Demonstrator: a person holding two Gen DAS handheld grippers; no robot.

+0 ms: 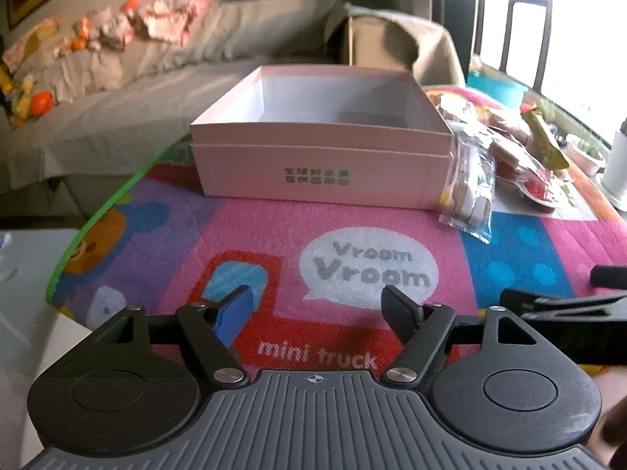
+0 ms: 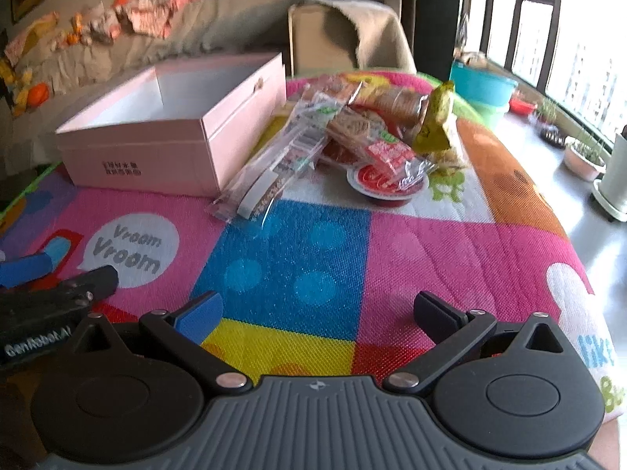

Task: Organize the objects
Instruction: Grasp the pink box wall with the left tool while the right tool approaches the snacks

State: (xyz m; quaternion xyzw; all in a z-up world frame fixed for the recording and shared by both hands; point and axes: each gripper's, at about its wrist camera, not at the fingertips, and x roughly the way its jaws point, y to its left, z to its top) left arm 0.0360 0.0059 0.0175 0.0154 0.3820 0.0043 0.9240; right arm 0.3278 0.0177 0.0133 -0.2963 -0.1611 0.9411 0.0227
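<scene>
Both grippers are being held low over the play mat (image 2: pixel 431 243), jaws spread wide, nothing gripped: left gripper (image 1: pixel 313 305), right gripper (image 2: pixel 317 313). The snack pile (image 2: pixel 376 141) is lying just right of the open pink box (image 2: pixel 243 137), which looks nearly empty.

Handling, judged: packets are light, crinkly, slippery film, contents crushable. The long clear sleeve (image 2: pixel 266 180), leaning against the box corner, is nearest; it is best being pinched across its narrow width, mid-length, with gentle squeeze. The red jelly cup (image 2: pixel 386 184) is stiffer; its rim is being favoured as a hold.
</scene>
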